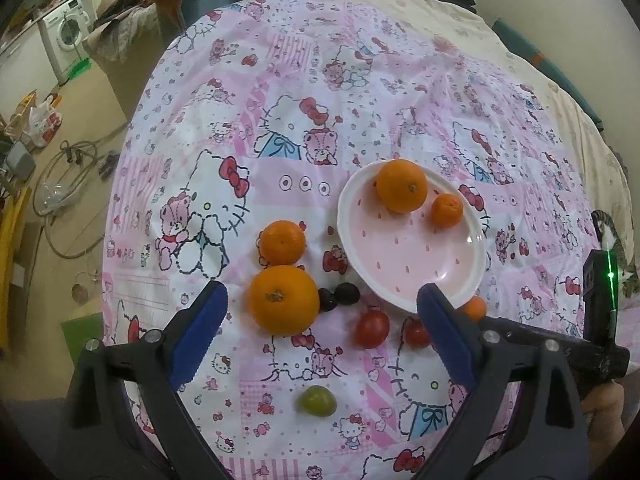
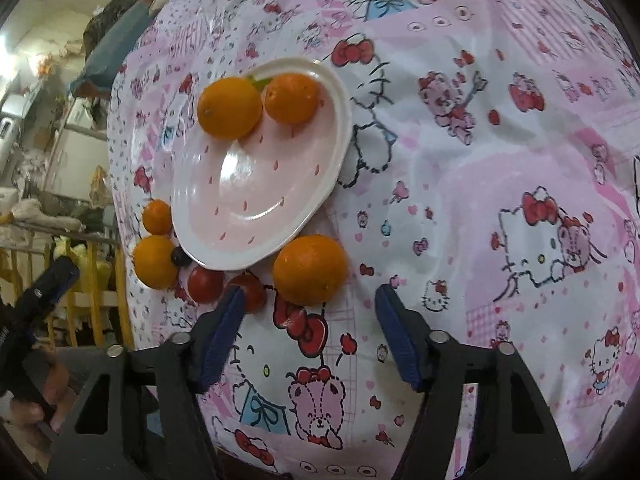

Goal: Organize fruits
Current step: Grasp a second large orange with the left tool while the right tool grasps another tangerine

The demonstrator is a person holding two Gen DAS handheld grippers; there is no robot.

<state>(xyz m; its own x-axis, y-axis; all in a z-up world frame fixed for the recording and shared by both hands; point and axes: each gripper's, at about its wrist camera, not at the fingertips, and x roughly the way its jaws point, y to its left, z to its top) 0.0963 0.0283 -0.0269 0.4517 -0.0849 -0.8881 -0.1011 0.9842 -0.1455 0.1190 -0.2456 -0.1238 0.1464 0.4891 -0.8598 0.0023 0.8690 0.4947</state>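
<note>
On the cartoon-print bed cover, two oranges seen at twelve o'clock in the pink plate, left gripper released, right gripper spread, nothing grasped, big orange ahead

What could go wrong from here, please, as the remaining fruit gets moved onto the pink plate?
1. The two round oranges sit at one end of the shallow pink plate; a nudge might roll them off.
2. The two red cherry tomatoes lie close under the plate rim, so the open left gripper may bump the plate while reaching.
3. The large loose orange rests against the rim on soft cloth and could roll away from the open right gripper.
</note>
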